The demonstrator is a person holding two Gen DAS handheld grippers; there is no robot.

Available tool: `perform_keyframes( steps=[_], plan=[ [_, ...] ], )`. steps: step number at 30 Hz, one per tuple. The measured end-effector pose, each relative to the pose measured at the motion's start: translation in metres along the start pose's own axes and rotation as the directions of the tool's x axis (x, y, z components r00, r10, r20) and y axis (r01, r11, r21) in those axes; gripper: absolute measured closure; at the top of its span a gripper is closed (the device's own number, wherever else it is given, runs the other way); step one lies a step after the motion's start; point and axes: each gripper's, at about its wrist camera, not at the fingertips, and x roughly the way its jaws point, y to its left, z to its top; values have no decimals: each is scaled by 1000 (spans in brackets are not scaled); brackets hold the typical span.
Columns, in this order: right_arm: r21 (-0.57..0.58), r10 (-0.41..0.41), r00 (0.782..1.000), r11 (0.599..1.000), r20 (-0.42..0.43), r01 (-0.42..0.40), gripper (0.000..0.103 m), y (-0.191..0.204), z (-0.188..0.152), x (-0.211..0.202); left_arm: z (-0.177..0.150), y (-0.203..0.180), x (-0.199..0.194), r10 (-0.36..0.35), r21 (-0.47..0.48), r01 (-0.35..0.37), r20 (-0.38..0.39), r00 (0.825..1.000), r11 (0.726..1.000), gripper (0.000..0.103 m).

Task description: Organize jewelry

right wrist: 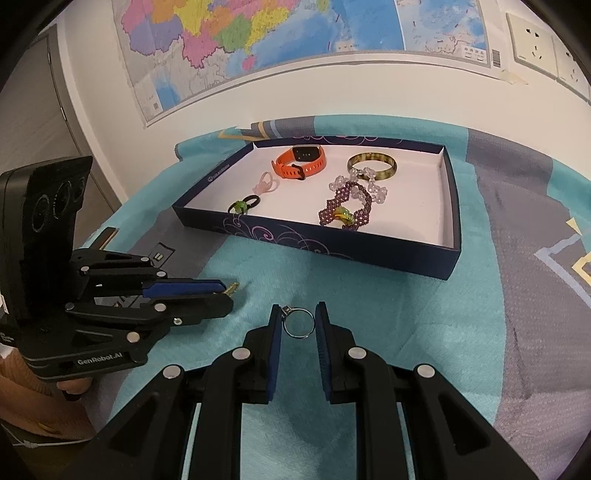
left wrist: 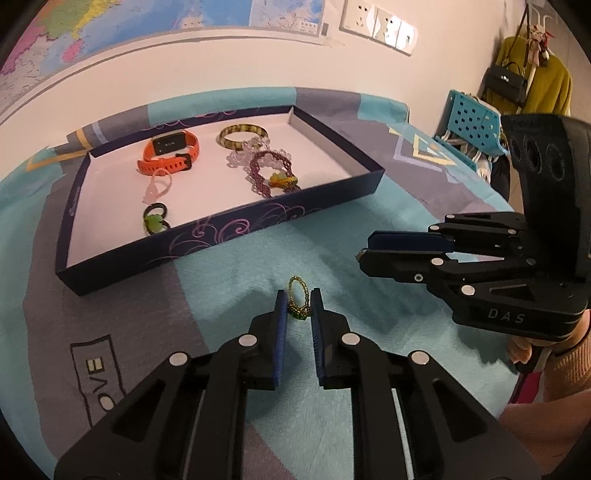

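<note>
Jewelry tray: my target, a dark blue box lid (left wrist: 229, 225) with purple scrollwork and a white floor, sits toward the far edge of the table, well apart from both of my grippers.
Left gripper (left wrist: 296, 308): my jaws are clamped on a small gold beaded ring (left wrist: 297, 295) with a green stone at its base; the ring stands upright between my blue pads, above the cloth near the table's near edge.
Right gripper (right wrist: 298, 323): my jaws are closed on a thin silver ring (right wrist: 298, 324), its hoop spanning the gap between the pads, a small setting against the left pad.
Relation of my grippers: they sit side by side over the near part of the table, tips pointing toward each other, near but not touching.
Tray, left half: an orange smartwatch (left wrist: 170, 149) lies toward the far edge, a pale pink ring (left wrist: 159, 185) nearer, and a black ring with a green stone (left wrist: 155, 219) closest to the near wall.
Tray, right half: a yellow-green bangle (left wrist: 242, 136) lies toward the far edge, clear beads (left wrist: 255, 146) touching it, and a purple beaded bracelet (left wrist: 267, 170) with a yellow-green piece (left wrist: 282, 180) resting on it.
Table cover: a teal and grey patterned cloth (right wrist: 406, 332) covers the whole top.
Wall: a coloured map (right wrist: 258, 33) hangs behind the table, with white sockets (right wrist: 532, 37) to its right.
Person: a hand in an orange-pink sleeve (left wrist: 554, 354) grips my right handle.
</note>
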Motion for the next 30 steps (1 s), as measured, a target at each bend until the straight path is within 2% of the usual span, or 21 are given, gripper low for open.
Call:
perform_keyframes(
  steps=[8, 30],
  plan=[
    [-4, 7, 1000, 1000, 22, -7, 87, 3, 7, -4, 3, 5, -16, 22, -19, -21, 38, 999, 1000, 90],
    [-22, 17, 999, 1000, 50, -16, 87, 9, 23, -7, 9, 13, -30, 50, -43, -47, 77, 996, 998, 90]
  ],
)
